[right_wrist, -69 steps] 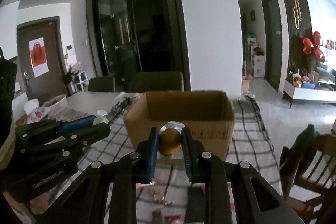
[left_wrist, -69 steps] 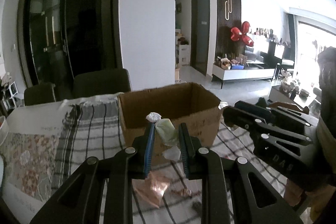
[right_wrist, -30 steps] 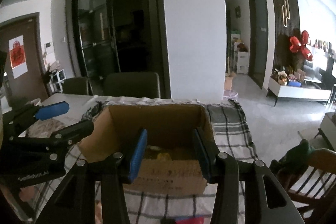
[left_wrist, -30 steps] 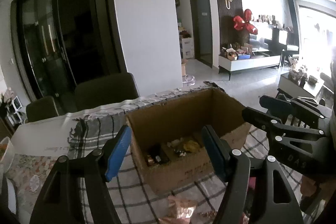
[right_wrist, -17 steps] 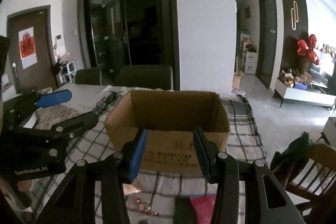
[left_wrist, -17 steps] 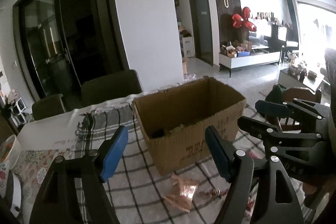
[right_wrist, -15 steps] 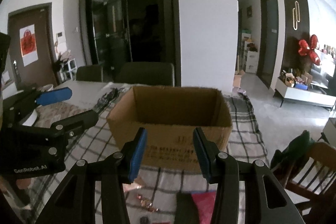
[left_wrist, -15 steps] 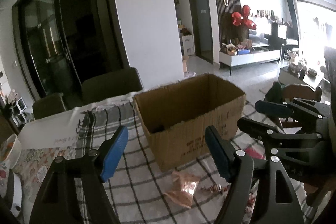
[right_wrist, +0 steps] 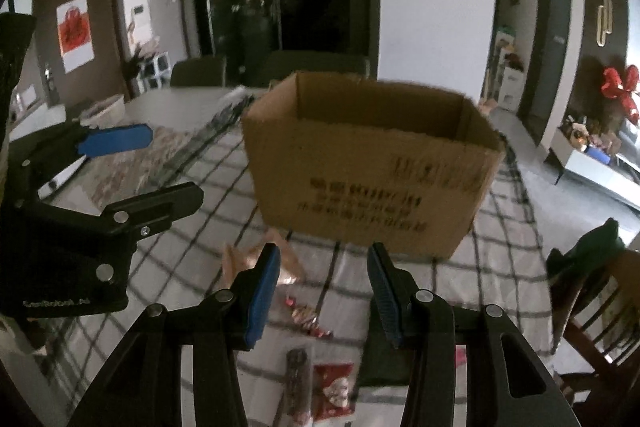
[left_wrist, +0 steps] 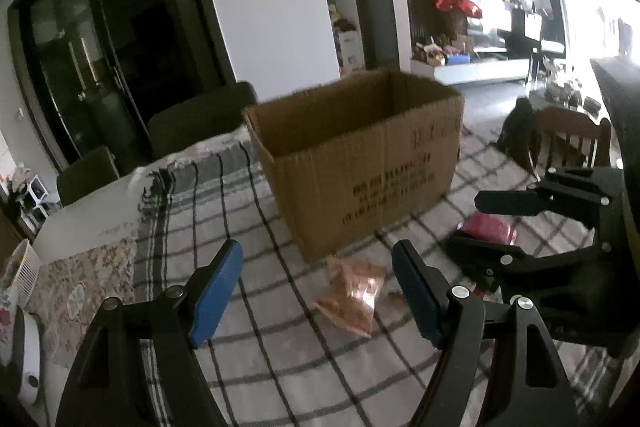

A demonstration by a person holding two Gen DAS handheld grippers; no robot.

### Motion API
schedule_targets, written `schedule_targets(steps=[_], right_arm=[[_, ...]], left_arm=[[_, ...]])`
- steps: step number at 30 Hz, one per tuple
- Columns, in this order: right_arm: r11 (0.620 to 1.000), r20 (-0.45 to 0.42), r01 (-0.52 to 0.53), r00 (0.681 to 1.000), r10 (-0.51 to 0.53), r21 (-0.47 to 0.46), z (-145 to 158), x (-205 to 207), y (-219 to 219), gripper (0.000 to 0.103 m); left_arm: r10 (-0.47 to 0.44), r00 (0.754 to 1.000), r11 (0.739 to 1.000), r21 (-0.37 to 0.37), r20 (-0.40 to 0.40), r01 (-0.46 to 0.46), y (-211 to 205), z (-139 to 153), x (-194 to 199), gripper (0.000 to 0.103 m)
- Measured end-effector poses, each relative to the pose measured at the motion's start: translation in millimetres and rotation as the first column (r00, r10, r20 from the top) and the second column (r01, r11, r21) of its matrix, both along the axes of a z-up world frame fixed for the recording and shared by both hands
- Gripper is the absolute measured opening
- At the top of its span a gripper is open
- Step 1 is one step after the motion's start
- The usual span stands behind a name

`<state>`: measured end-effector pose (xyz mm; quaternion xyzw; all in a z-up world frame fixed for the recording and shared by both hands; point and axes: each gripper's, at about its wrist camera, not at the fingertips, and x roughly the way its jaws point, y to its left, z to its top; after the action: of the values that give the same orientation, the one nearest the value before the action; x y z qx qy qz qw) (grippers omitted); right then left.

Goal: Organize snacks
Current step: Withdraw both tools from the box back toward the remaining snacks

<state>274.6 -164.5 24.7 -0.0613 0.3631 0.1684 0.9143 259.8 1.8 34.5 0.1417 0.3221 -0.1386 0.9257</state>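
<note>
On the checked tablecloth (left_wrist: 248, 311) in front of the cardboard box (left_wrist: 360, 155), several loose snacks are lying, and both tongs are hanging above them with nothing between their fingers: the left gripper (left_wrist: 316, 291) is gaping wide, the right gripper (right_wrist: 322, 291) is standing open somewhat narrower. A copper-coloured snack bag (left_wrist: 352, 291) is sitting just beside the box's near corner, directly ahead of the left gripper, so that looks like the piece to collect now; the pick probably calls for coming down over the bag's crumpled middle with the fingers straddling its narrow width, and for pinching only the foil rather than the cloth beneath. Below the right gripper, small red-wrapped candies (right_wrist: 306, 315), a dark slim packet (right_wrist: 298, 371) and a red-and-white packet (right_wrist: 334, 387) are lying close together, so picking one at a time is likely the safer way; a pink packet (left_wrist: 488, 227) is lying beside that gripper's fingers in the left view. Each piece then has to be lifted clear over the box's rim before letting go. As for writing, dark printed lines are running across the box's side but are too blurred to read, and "GenRobot.AI" is showing faintly on the left gripper's body in the right view.
</note>
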Motion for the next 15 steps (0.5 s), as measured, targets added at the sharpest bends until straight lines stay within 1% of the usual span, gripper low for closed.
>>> schedule_targets(steps=[7, 11, 15], right_arm=[[0.996, -0.097, -0.075, 0.993, 0.070, -0.045, -28.7, -0.8, 13.6, 0.046], [0.992, -0.149, -0.112, 0.984, 0.101, -0.061, -43.8, 2.8, 17.4, 0.046], [0.989, -0.197, -0.134, 0.973, 0.118, -0.069, -55.1, 9.4, 20.6, 0.046]], left_arm=[[-0.041, 0.996, 0.999, 0.030, -0.075, 0.043, 0.4, -32.2, 0.0, 0.077], [-0.062, 0.989, 0.997, 0.031, -0.135, 0.067, -0.1, -49.3, 6.6, 0.077], [-0.081, 0.981, 0.995, 0.039, -0.173, 0.089, 0.0, -63.2, 13.9, 0.077]])
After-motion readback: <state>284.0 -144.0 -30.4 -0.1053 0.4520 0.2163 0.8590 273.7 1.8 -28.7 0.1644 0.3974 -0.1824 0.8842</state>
